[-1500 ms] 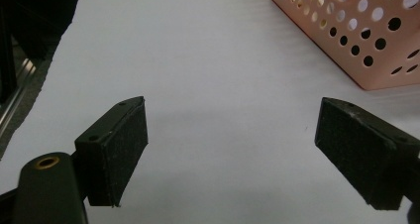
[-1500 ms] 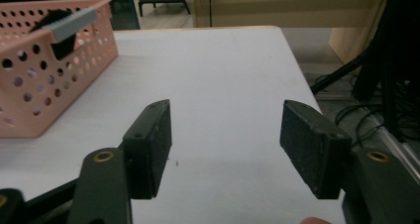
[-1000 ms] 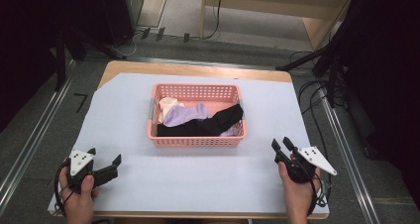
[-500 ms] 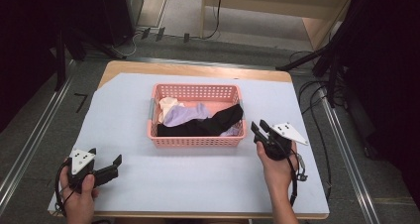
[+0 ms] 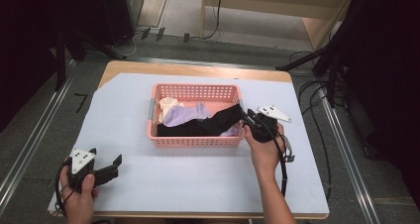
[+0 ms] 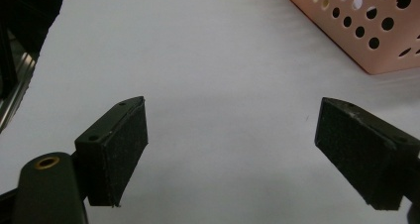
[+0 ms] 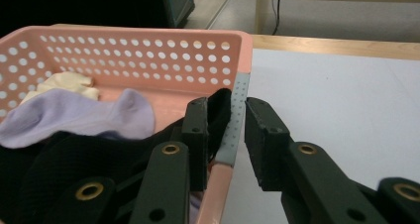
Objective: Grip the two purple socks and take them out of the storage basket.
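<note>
No brand, label or writing can be read on anything here. One pink basket [image 5: 196,140] with perforated walls sits near the middle of the worktop [image 5: 148,184], on its pale blue sheet. Inside lie four pieces of clothing, as far as can be counted — a black garment [image 5: 213,125] stretching from the front wall up toward the right corner, a lilac sock [image 5: 185,115] across the middle, a cream piece [image 5: 167,105] at the back left, and a small bit of lilac [image 5: 230,131] by the right front corner, which may belong to the same sock or to another; it cannot be told.

The right gripper [image 5: 248,116] is at the basket's right wall. In the right gripper view its fingers [image 7: 262,135] straddle that wall's rim, where a grey strip [image 7: 234,130] runs down the edge: one finger inside the basket against a fold of the black garment [image 7: 64,169], the other outside over the sheet. They are narrowed around the wall — whether they actually press it cannot be told.

The left gripper [image 5: 111,165] is held low at the front left of the worktop, well apart from the basket [image 6: 366,30]. Its fingers [image 6: 119,149] are spread wide with nothing between them, over bare sheet.
</note>
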Available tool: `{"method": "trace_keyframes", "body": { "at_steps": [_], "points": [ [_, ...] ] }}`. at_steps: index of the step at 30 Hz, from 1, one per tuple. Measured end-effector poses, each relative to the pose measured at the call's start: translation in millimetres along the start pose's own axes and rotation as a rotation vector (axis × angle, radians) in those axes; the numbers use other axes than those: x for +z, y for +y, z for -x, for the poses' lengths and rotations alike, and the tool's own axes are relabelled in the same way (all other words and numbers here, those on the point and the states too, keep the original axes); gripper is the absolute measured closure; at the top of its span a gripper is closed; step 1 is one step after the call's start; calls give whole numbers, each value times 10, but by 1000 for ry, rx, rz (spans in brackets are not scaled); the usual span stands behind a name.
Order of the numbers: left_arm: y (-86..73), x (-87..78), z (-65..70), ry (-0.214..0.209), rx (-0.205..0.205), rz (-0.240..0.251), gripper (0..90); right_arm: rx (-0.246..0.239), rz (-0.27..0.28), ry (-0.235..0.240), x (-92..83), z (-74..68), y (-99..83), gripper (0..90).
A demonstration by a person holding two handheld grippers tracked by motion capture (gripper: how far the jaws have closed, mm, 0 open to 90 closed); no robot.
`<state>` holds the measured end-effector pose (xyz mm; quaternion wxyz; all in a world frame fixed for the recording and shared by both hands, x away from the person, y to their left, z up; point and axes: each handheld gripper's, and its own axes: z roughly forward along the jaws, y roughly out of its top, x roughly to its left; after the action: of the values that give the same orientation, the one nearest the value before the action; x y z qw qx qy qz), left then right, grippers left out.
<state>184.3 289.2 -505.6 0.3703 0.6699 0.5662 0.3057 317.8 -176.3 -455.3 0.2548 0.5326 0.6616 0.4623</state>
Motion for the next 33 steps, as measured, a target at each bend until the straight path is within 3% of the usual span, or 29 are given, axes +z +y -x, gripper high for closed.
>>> {"method": "trace_keyframes", "body": {
  "at_steps": [4,11,18,22,23,24,25,26,28,31,33],
  "points": [
    [2,3,-4,-1,1,-6,143,-22,-15,-33,91,-24,24,767],
    [4,10,-4,1,0,-11,143,-71,-48,-33,143,-70,1,900],
    [5,13,-4,1,0,-13,143,-93,-42,22,131,-168,70,900],
    [6,13,-3,1,1,-16,143,-142,-13,128,134,-416,196,900],
    [6,12,-3,1,1,-17,143,-142,-13,128,134,-416,196,900],
    [5,12,-3,2,1,-14,143,-152,-19,185,144,-474,221,900],
    [5,13,-3,1,0,-12,143,-169,-35,308,148,-589,260,845],
    [4,11,-4,0,0,-11,143,-177,-43,328,136,-634,273,790],
    [4,10,-6,-1,-2,-11,143,-182,-43,325,126,-657,279,745],
    [5,10,-4,-2,-5,-13,143,-162,-93,175,89,-562,247,727],
    [5,12,-5,-3,-6,-14,143,-139,-172,126,100,-479,201,728]
  ]
}}
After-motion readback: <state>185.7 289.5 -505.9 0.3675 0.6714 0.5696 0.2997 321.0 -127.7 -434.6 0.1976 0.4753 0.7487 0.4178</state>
